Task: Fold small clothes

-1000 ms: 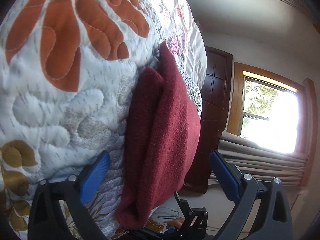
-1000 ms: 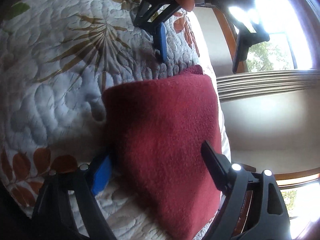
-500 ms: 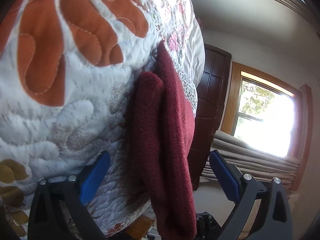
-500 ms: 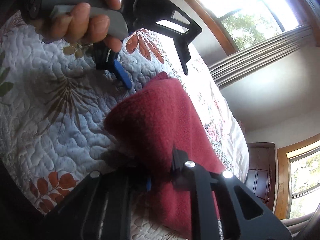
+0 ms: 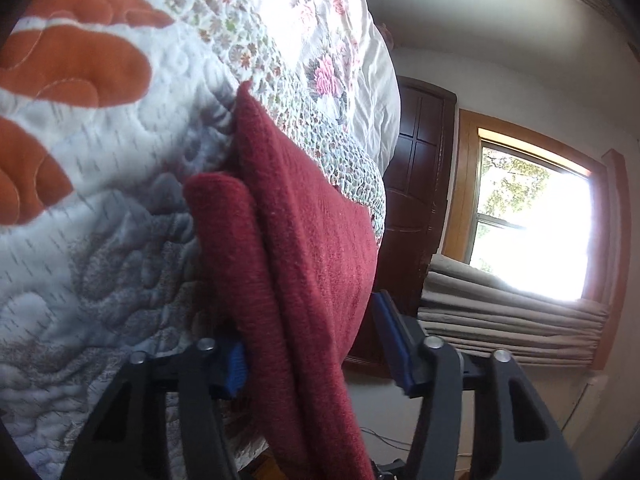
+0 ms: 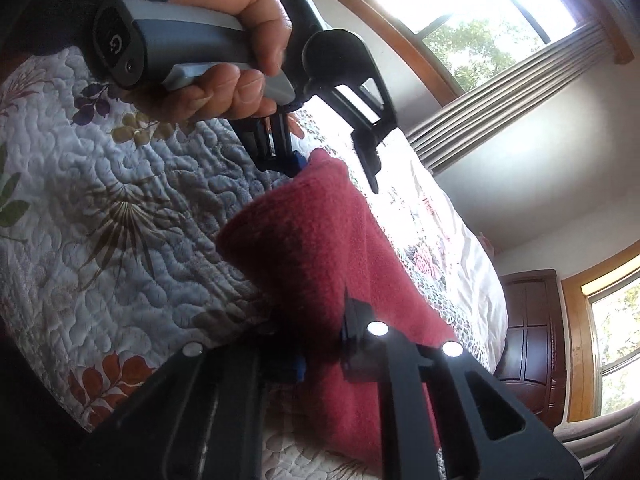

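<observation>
On the left we see the quilt [image 5: 100, 208], white with big orange leaves, and it fills that side of the left wrist view. The red cloth [image 5: 304, 248] lies folded on the quilt, near the edge of the bed. Our left gripper [image 5: 316, 354] has its two blue pads around the near end of the cloth. The left pad touches the cloth. The right pad [image 5: 390, 340] stands a little apart from it, so the jaws are only partly closed. The cloth's near end runs off the bottom of the picture. Right of it we see a dark door [image 5: 416, 200] and a bright window [image 5: 532, 220].

In the right wrist view, a hand [image 6: 236, 60] at the top holds the left gripper's gray handle. That gripper's tips sit at the far end of the cloth [image 6: 320, 248]. Our right gripper [image 6: 324, 356] is pressed together on the near edge of the cloth. Its blue pad is mostly hidden by the fabric.
</observation>
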A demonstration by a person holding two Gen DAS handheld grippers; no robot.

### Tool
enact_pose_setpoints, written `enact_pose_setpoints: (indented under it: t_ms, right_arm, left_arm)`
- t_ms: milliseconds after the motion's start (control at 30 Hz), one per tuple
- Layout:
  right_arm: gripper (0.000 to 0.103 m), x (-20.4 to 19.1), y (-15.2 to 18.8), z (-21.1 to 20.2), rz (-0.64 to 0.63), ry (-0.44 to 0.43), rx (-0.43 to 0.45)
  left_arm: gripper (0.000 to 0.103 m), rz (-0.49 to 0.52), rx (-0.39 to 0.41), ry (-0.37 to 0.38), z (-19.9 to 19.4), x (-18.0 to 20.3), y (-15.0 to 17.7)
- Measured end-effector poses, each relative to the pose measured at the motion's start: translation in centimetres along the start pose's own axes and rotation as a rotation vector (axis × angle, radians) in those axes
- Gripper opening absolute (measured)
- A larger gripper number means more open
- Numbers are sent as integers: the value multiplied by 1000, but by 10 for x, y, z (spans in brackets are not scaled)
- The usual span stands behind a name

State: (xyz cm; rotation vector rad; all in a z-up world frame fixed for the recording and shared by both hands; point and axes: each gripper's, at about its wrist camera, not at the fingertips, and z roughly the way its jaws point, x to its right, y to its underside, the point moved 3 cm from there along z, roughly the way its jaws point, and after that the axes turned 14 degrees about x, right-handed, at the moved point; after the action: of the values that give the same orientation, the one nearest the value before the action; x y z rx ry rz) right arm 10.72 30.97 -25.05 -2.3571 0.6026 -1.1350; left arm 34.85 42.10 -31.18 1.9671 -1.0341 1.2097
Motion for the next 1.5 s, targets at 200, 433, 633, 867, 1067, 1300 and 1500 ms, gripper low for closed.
enact_pose_setpoints:
  t_ms: [200, 433, 633, 867, 1067, 1300, 1500]
  right_arm:
    - [11, 19, 2, -8, 70, 21, 25]
    - [10, 38, 2, -20, 154, 33, 42]
    - [10, 62, 7, -35, 267, 44, 58]
    - [10, 85, 14, -49, 346, 68, 80]
    - [10, 110, 26, -58, 412, 89, 92]
    - [10, 135, 40, -64, 468, 106, 101]
    - [10, 154, 50, -66, 508, 123, 107]
  left_arm:
    - [20, 83, 10, -17, -1, 35, 2]
    - [19, 125, 8, -15, 0, 65, 7]
    - [19, 161, 4, -11, 7, 96, 12]
    - [19, 220, -11, -1, 30, 143, 17]
    - [19, 262, -33, -3, 53, 171, 25]
    - [19, 291, -62, -6, 80, 193, 33]
    - [19, 311, -80, -13, 99, 205, 39]
